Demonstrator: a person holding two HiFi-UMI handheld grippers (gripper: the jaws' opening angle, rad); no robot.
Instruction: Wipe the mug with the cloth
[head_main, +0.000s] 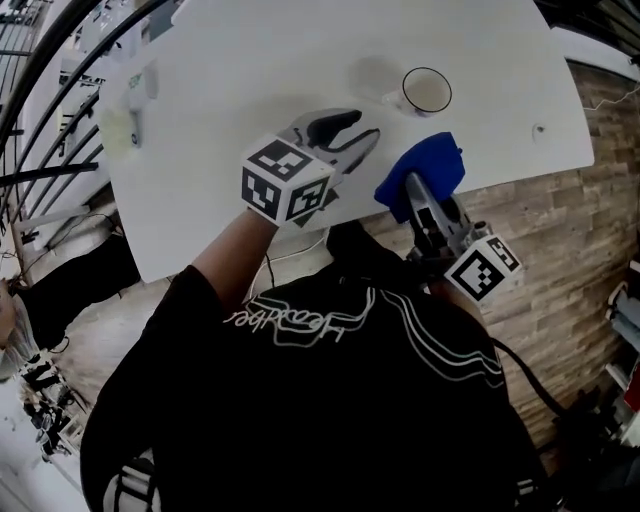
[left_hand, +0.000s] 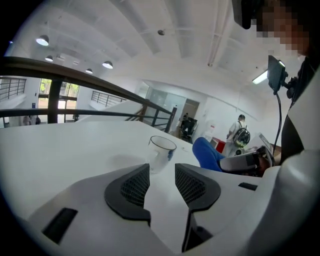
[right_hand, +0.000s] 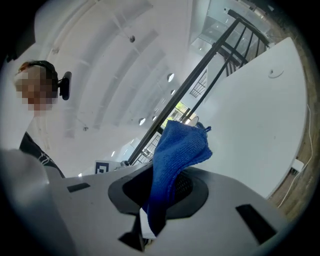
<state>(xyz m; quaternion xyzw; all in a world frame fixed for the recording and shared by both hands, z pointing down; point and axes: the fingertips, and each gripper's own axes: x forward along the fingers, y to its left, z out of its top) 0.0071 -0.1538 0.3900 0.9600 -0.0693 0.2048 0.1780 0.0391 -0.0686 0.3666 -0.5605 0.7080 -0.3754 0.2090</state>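
Blue cloth (head_main: 425, 168) is clamped in the right gripper (head_main: 414, 192), centre-right of the head view. Left gripper (head_main: 352, 138) has its jaws apart with nothing between them, short of the mug (head_main: 427, 91), which stands upper right on the table (head_main: 250, 60). Cloth is clear of the mug, so I'd say wiping hasn't started.

**Open, high-ceilinged workplace hall, more office or lab than home**

A broad white counter (head_main: 250, 60) stands on a pale wood-plank floor (head_main: 570, 260) beside a dark metal railing (left_hand: 75, 75). Overhead is a high white ceiling (left_hand: 175, 35) with round recessed lights (left_hand: 107, 64). Far back, glazed partitions (left_hand: 165, 100) and a standing person with a backpack (left_hand: 240, 134) point to a shared workplace.
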